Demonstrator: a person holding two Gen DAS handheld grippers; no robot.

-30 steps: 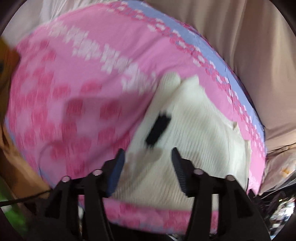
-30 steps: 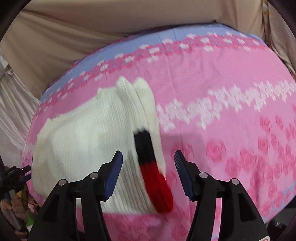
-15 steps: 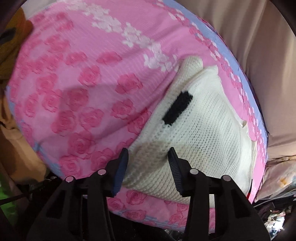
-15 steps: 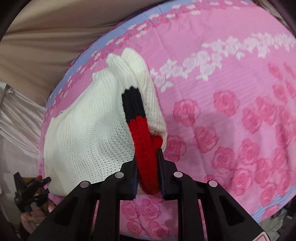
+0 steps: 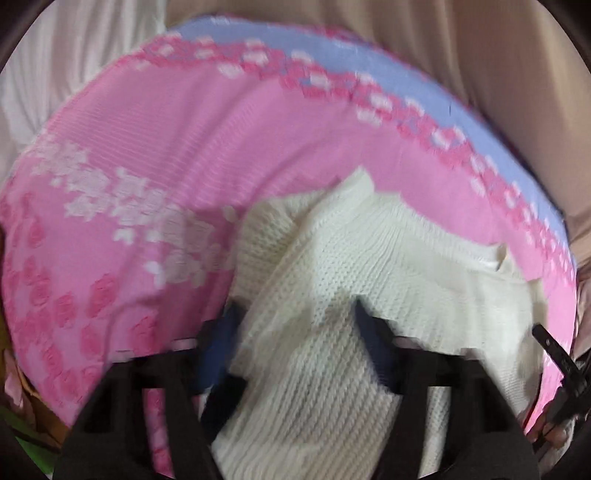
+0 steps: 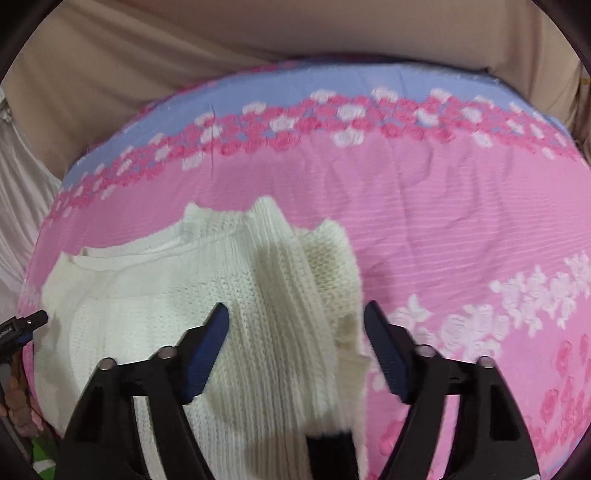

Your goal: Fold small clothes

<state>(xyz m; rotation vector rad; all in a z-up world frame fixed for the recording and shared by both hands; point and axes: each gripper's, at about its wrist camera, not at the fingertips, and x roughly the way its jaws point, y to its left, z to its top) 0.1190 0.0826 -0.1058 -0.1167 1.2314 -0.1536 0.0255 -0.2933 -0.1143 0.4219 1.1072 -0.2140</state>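
Note:
A small cream knit sweater (image 5: 388, 266) lies on a pink rose-patterned blanket (image 5: 155, 155). In the left wrist view my left gripper (image 5: 295, 325) is open, its fingers either side of a raised fold of the sweater; the view is blurred. In the right wrist view the sweater (image 6: 177, 295) has a sleeve folded over its body, the sleeve's black band (image 6: 328, 454) at the bottom edge. My right gripper (image 6: 295, 325) is open above that sleeve, holding nothing.
The blanket (image 6: 443, 229) has a blue border band (image 6: 332, 85) at its far edge. Beige fabric (image 6: 258, 33) lies beyond it. A black tool tip (image 6: 26, 321) shows at the left edge, another (image 5: 554, 350) in the left wrist view.
My right gripper was shut on the red and black cuff half a second ago; it has let go and stands open, with the sleeve laid over the body. My left gripper has moved forward over the sweater.

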